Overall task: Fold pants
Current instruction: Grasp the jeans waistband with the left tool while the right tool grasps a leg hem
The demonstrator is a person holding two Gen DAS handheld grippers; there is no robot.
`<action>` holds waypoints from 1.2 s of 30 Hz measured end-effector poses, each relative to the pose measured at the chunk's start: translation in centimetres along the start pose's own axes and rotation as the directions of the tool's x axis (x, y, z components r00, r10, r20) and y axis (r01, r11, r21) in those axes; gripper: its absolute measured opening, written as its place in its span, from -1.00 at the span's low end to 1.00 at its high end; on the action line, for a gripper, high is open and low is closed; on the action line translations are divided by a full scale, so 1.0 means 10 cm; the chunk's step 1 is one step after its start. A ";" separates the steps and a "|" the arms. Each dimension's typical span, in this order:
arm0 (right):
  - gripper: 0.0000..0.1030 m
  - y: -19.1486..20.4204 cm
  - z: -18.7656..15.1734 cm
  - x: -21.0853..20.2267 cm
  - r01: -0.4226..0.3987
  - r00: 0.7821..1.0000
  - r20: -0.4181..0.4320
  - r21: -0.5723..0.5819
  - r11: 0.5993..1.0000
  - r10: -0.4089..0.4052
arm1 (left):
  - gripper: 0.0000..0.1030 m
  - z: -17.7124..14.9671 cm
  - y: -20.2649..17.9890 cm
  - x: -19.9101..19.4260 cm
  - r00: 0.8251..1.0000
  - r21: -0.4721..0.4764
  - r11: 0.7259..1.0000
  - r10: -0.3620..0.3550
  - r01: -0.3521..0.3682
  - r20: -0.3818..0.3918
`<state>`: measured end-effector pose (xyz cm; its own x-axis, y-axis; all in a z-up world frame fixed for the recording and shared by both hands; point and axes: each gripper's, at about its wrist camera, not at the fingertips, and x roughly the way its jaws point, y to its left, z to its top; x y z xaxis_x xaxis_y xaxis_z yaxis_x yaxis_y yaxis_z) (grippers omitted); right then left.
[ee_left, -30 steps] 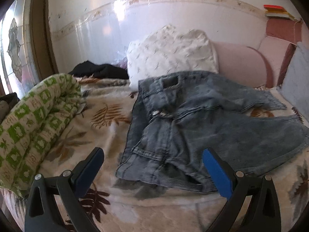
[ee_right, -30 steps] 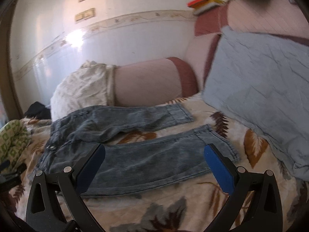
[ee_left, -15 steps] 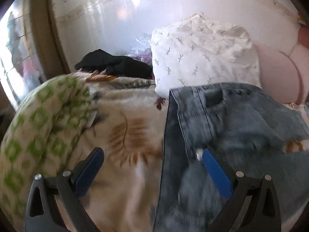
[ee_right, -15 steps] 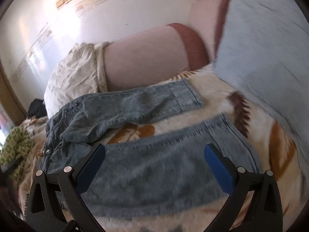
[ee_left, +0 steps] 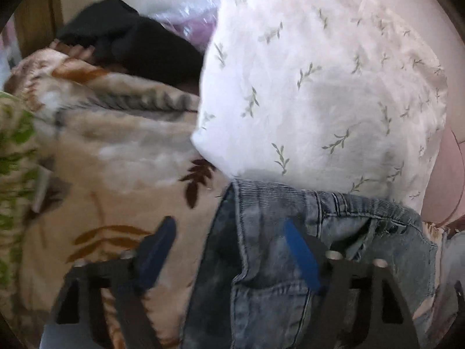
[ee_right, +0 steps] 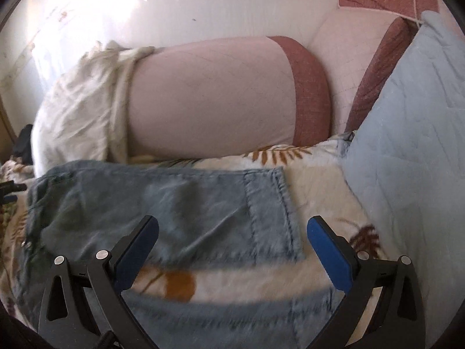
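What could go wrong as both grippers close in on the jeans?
The left gripper straddles the waistband edge of the jeans; closing there might also pinch the blanket underneath. The right gripper is open over the far leg's hem, so it may catch only one layer. The pillow touching the waistband could snag a lift.

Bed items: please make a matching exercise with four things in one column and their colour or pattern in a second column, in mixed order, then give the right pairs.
Things:
1. pants
2. pillow
3. blanket
4. bolster

Colours:
A. white with small green sprigs
B. pink with a darker red end
C. faded blue denim
D. cream with brown leaves

Pairs: 1-C, 2-A, 3-D, 4-B
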<state>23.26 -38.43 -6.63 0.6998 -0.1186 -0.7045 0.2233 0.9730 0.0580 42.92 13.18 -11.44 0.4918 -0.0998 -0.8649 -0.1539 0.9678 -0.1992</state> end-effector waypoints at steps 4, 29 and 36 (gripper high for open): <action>1.00 -0.19 0.16 0.37 0.024 0.999 -0.031 0.057 0.998 -0.022 | -0.39 0.05 -0.01 0.10 0.993 -0.022 0.993 -0.115 0.115 -0.023; 0.18 -0.69 0.48 1.85 0.064 0.981 -0.191 0.193 0.979 -0.026 | -0.92 0.13 -0.06 0.41 0.975 -0.015 0.975 -0.222 0.222 0.001; -0.74 -0.63 0.56 1.49 0.031 0.988 -0.157 0.178 0.983 -0.002 | -0.93 0.07 0.04 -0.19 0.952 0.019 0.956 -0.292 0.291 0.090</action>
<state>36.11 -47.41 -13.54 0.5843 -0.0885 -0.8067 0.3621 0.9180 0.1616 42.59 13.88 -9.55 0.5901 -0.3568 -0.7242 0.0128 0.9011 -0.4335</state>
